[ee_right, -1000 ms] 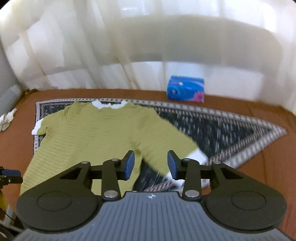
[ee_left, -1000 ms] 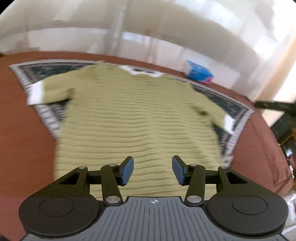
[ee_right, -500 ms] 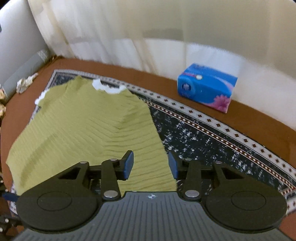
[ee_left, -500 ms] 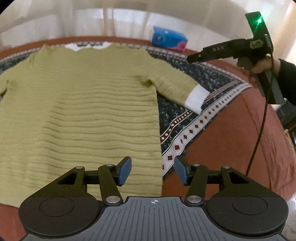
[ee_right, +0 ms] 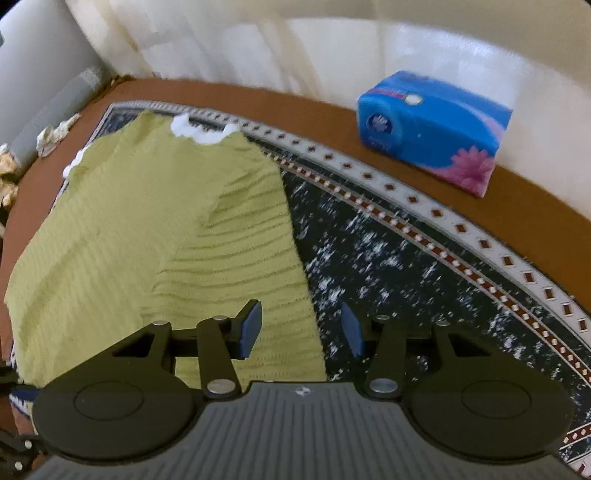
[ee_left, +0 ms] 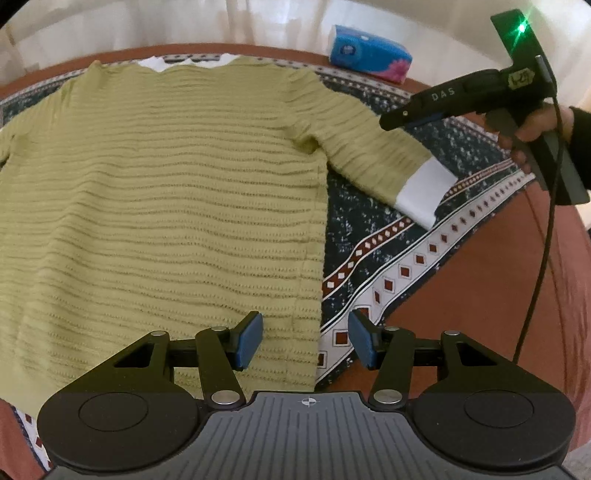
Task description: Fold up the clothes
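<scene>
Left wrist view: an olive-green ribbed sweater (ee_left: 162,206) lies spread flat, neckline away from the camera, on a dark patterned rug (ee_left: 391,273) with a white and red diamond border. The rug covers a reddish-brown surface (ee_left: 480,295). One sleeve (ee_left: 369,147) reaches out to the right across the rug and ends in a white cuff (ee_left: 424,192). The left gripper (ee_left: 304,339) hangs above the sweater's near right corner; its blue-padded jaws are spread apart with nothing pinched between them, one pad over the knit, the other over the rug border. At upper right a hand (ee_left: 532,125) holds the right gripper (ee_left: 391,120) by its pistol handle, a green light glowing on top and a black cable (ee_left: 543,258) trailing down; its tip is above the sleeve. A blue tissue pack (ee_left: 369,53) with a pink flower sits at the far edge, before pale curtains (ee_left: 221,22).

Right wrist view: the right gripper (ee_right: 301,330) points down at the outer edge of the sleeve (ee_right: 258,258), with its jaws opening and nothing gripped; the left pad is over green knit, the right pad over dark rug (ee_right: 406,266). The sweater (ee_right: 110,229) stretches off to the left, its white collar (ee_right: 201,131) at the far end. The tissue pack (ee_right: 432,129) rests on the brown surface (ee_right: 295,103) beyond the rug. Crumpled paper (ee_right: 51,134) lies at the far left edge.
</scene>
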Available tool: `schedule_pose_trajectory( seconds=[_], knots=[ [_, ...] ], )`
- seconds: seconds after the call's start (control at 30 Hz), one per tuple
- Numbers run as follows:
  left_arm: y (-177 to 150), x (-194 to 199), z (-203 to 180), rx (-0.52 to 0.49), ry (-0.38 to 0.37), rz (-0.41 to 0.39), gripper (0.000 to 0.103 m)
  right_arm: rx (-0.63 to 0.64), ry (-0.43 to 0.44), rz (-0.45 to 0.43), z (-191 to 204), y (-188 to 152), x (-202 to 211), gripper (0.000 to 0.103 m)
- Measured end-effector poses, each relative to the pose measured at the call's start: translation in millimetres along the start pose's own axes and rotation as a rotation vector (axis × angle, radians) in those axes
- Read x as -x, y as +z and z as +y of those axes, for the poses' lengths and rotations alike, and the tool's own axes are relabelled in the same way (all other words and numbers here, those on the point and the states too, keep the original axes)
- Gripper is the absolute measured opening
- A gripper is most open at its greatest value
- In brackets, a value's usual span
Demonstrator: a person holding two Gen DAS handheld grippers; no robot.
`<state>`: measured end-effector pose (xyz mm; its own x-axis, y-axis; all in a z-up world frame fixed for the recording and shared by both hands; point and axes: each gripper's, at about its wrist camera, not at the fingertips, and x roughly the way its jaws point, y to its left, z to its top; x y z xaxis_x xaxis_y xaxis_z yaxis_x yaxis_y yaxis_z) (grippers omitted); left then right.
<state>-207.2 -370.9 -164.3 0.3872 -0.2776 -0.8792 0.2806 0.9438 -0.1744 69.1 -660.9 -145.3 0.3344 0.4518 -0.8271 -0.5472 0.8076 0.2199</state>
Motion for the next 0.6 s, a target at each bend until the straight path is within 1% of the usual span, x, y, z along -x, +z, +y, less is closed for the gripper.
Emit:
schedule_pose_trajectory(
  seconds=[0.17, 0.27, 0.4, 0.43, 0.47, 0.5, 0.53, 0.6],
  knots=[
    [0.6, -1.8, 1.2, 0.009, 0.001, -0.001, 0.067, -0.058, 0.041, 0.015, -5.1, -11.7, 6.2, 0.051],
    [0.3, -2.4, 0.1, -0.007, 0.007, -0.009, 0.067, -0.095, 0.058, 0.030, -6.6, -24.0, 14.1, 0.051],
    [-0.8, -2.8, -3.2, -0.039, 0.011, -0.015, 0.070, -0.107, 0.039, 0.032, -5.0, -38.7, 22.0, 0.051],
    [-1.1, -3.0, -3.7, -0.042, 0.008, -0.017, 0.071, -0.121, 0.037, 0.028, -5.6, -40.9, 23.0, 0.047],
    [-1.3, -3.3, -4.1, -0.046, 0.006, -0.018, 0.071, -0.124, 0.028, 0.025, -4.7, -42.6, 23.0, 0.031],
    [-1.6, -3.4, -4.3, -0.051, 0.004, -0.020, 0.071, -0.129, 0.021, 0.032, -4.7, -42.1, 22.1, 0.020],
    [-1.8, -3.4, -4.5, -0.056, 0.003, -0.023, 0.071, -0.133, 0.014, 0.040, -4.6, -41.7, 21.1, 0.007],
    [-2.0, -3.0, -4.3, -0.063, 0.000, -0.027, 0.071, -0.160, 0.014, 0.049, -6.8, -38.4, 21.4, 0.007]
  ],
)
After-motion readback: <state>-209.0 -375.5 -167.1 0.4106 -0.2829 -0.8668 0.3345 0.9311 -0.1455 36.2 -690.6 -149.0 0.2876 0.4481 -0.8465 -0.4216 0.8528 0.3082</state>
